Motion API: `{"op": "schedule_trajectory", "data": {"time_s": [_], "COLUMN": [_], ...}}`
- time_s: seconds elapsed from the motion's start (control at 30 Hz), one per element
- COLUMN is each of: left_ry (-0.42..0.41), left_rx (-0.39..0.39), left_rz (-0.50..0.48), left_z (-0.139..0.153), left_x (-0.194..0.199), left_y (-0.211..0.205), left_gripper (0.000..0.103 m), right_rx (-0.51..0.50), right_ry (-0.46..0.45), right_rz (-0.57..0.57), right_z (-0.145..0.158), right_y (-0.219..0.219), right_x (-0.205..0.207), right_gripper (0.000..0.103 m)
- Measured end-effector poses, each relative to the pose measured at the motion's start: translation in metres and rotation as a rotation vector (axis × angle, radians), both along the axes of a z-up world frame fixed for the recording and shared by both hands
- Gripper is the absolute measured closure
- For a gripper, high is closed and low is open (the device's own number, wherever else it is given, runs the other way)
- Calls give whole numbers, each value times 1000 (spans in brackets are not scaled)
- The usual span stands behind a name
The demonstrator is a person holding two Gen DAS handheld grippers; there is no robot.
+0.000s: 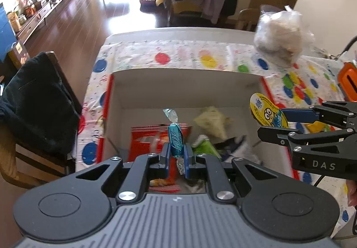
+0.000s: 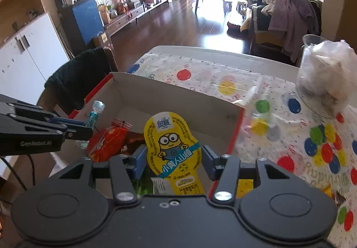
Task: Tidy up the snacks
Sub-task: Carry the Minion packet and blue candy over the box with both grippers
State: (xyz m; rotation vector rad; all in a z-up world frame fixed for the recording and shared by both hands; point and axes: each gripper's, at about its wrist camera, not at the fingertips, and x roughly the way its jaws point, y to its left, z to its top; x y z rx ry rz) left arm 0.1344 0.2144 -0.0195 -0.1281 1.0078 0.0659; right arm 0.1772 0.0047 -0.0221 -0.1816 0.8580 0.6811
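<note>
Left gripper point(image 1: 176, 152) fingers clamped on a light, crinkly blue wrapped candy point(image 1: 175, 140), best pinched mid-body, right gripper point(image 2: 173, 155) fingers clamped on a thin, floppy yellow snack pack point(image 2: 173, 147), both over the cardboard box point(image 1: 178, 83) at 12 o'clock.

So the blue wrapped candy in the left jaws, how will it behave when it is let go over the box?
The blue candy looks small, so probably light. Its twisted wrapper ends look thin and floppy, and the glossy wrapper may be slippery. Dropped into the cardboard box, it would likely land softly among the packets and hardly roll.
</note>
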Motion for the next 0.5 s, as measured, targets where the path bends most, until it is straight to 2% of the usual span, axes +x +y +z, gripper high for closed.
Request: {"op": "schedule_trajectory", "data": {"time_s": [0.33,0.5], "left_ry": [124,168], "left_rx": [-10,-9], "left_rz": [10,6], "left_z": [-31,-44], "left_x": [35,42], "left_y": [28,30], "left_gripper": [91,91], "right_rx": [-98,-130], "right_ry": [60,76], "right_rz": [-5,20], "right_z": [-36,-48], "right_y": [44,54], "right_x": [31,29], "right_gripper": [52,52]}}
